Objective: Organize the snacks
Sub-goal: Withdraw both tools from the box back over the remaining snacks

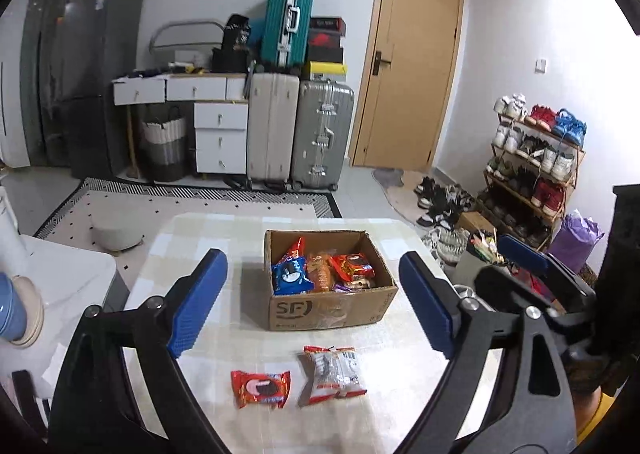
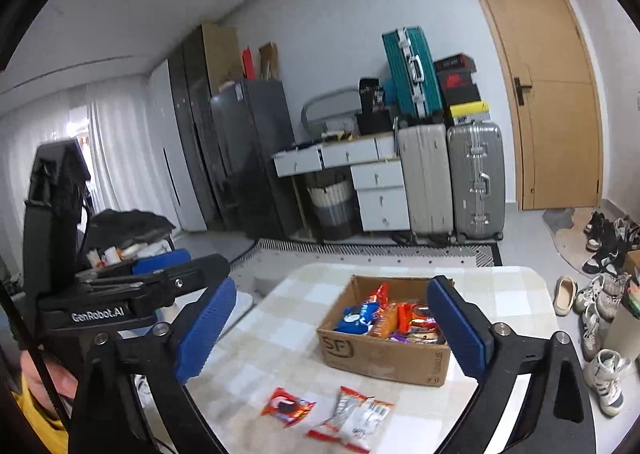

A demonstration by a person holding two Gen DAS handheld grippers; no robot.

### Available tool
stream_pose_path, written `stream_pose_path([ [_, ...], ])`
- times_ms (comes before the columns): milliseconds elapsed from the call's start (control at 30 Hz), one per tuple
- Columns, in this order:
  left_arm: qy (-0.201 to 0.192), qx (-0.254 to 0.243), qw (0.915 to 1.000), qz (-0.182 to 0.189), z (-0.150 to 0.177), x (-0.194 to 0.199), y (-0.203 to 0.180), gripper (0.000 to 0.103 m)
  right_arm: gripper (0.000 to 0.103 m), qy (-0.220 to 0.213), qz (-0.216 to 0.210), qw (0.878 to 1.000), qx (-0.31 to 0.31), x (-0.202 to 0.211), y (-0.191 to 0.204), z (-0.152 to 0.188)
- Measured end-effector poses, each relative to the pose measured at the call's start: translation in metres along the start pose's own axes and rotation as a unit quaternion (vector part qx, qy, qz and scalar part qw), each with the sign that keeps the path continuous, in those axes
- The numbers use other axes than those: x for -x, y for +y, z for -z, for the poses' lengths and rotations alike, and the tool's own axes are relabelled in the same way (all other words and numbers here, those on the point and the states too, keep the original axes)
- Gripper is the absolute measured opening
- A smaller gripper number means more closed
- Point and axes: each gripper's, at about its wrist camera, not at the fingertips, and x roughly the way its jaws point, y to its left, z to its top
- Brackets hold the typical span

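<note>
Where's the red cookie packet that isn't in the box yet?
In the left wrist view, the red cookie packet lies flat on the checked table, in front of the cardboard box and just left of the clear snack bag.

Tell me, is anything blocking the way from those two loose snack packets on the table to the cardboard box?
Nothing visible is. The red packet and clear packet lie on bare tablecloth just before the open-topped box; both grippers' jaws are open and empty.

The box (image 1: 332, 308) has "SF" printed in dark letters on its near side, with smaller print beside it too fine to read. "GenRobot.AI" stands in white on the black body of the left gripper (image 2: 98, 313). The snack wrappers' lettering is too blurred to make out.
</note>
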Motion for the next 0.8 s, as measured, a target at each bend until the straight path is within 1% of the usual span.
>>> stream_pose_path([
  [33, -0.005, 0.001, 1.0, -0.002, 0.003, 0.01, 0.001, 0.096, 0.101, -0.007, 0.001, 1.0, 0.001, 0.01, 0.006, 0.002],
  [67, -0.015, 0.001, 0.9998, -0.01, 0.008, 0.024, 0.001, 0.103, 0.101, -0.012, 0.001, 1.0, 0.005, 0.02, 0.011, 0.004],
  [233, -0.054, -0.017, 0.9979, -0.031, 0.03, 0.08, 0.0, 0.103, 0.102, -0.042, 0.004, 0.999, 0.016, 0.062, 0.037, 0.016],
  [333, -0.064, -0.012, 0.9973, -0.035, 0.04, 0.098, 0.005, 0.103, 0.102, -0.045, 0.012, 0.999, 0.012, 0.077, 0.046, 0.028],
  [433, -0.069, -0.013, 0.9964, -0.048, 0.061, 0.117, 0.012, 0.103, 0.103, -0.046, 0.024, 0.999, 0.008, 0.086, 0.053, 0.043],
  [500, -0.066, -0.019, 0.996, -0.058, 0.074, 0.118, 0.014, 0.103, 0.103, -0.043, 0.028, 0.999, 0.003, 0.091, 0.056, 0.057],
  [600, -0.053, -0.024, 0.9964, -0.061, 0.094, 0.118, 0.019, 0.103, 0.103, -0.038, 0.03, 0.999, 0.002, 0.094, 0.061, 0.073],
  [700, -0.033, -0.016, 0.9975, -0.06, 0.111, 0.109, 0.028, 0.103, 0.103, -0.026, 0.041, 0.999, 0.015, 0.088, 0.064, 0.088],
  [800, -0.012, -0.005, 0.9979, -0.064, 0.125, 0.097, 0.038, 0.103, 0.103, -0.012, 0.041, 0.999, 0.014, 0.081, 0.062, 0.098],
])
